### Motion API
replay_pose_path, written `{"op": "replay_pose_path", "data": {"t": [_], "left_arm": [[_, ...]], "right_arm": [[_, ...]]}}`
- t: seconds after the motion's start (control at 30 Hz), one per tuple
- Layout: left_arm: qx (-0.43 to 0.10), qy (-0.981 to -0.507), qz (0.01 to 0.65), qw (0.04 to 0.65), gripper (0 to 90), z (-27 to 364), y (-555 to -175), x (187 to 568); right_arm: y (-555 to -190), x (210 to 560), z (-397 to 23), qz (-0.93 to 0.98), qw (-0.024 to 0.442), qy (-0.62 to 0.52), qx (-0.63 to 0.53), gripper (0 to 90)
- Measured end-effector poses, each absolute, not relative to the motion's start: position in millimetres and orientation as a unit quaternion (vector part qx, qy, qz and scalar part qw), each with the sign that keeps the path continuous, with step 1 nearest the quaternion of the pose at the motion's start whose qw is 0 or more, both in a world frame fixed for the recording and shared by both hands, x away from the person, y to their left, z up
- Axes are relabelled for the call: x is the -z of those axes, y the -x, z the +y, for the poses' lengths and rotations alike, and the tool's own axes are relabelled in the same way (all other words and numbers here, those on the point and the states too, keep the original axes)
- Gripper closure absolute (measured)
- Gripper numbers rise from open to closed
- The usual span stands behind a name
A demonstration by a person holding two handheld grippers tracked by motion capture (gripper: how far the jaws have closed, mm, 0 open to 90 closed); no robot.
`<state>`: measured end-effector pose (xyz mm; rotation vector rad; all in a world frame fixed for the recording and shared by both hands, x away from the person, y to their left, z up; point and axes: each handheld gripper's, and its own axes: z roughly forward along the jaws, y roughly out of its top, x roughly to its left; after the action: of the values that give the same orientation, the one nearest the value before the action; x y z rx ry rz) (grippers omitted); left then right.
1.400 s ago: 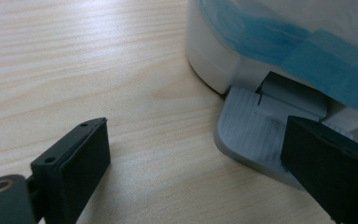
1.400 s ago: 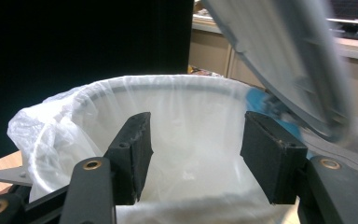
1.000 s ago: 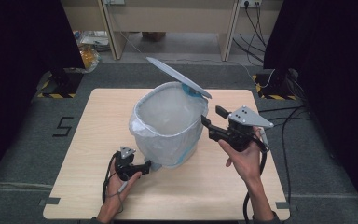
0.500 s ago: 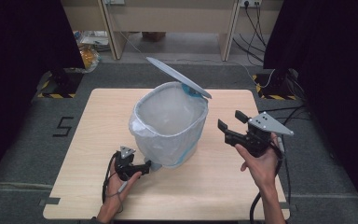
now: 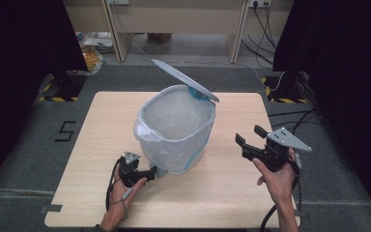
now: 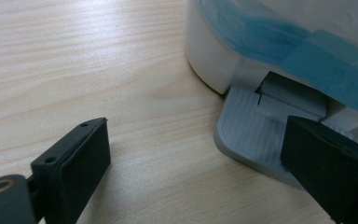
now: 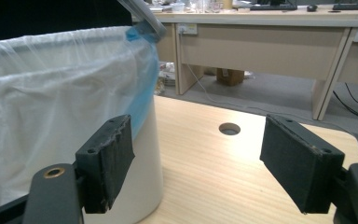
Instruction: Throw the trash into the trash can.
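Note:
A white pedal bin (image 5: 176,128) lined with a thin plastic bag stands mid-table, its grey lid (image 5: 183,79) tipped up at the back. My left gripper (image 5: 150,174) lies low at the bin's front base, open, with one jaw resting over the grey foot pedal (image 6: 251,135) and the other on bare wood. My right gripper (image 5: 249,135) hovers to the right of the bin, apart from it. Its jaws have just been opening, and nothing is between them. In the right gripper view the bag's rim (image 7: 65,46) and a blue bag edge (image 7: 142,60) rise at the left.
The wooden table (image 5: 101,121) has a round cable hole (image 7: 229,128) behind the right gripper. Desks (image 7: 261,42) and cables on the floor (image 5: 290,116) lie beyond the table's far and right edges. Dark curtains flank both sides.
My right gripper drew back from the bin's rim to the right and lower, and its jaws spread apart. The left gripper, the bin and the raised lid stayed as they were.

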<state>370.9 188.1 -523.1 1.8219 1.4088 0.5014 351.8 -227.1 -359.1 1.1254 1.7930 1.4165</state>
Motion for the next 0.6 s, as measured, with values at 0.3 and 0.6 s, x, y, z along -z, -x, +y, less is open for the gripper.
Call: {"op": "replay_pose_path", "data": {"t": [0.3, 0.6], "left_arm": [[-0.196, -0.716, 0.551, 0.382, 7.4, 188.2, -370.9, 523.0], [-0.19, -0.716, 0.553, 0.383, 7.4, 189.4, -371.8, 523.3]], "right_arm": [[-350.4, 380.4, -233.6, 0.675, 0.287, -0.435, -0.522, 23.2], [-353.6, 407.9, -236.2, 0.675, 0.276, -0.451, -0.515, 22.8]]}}
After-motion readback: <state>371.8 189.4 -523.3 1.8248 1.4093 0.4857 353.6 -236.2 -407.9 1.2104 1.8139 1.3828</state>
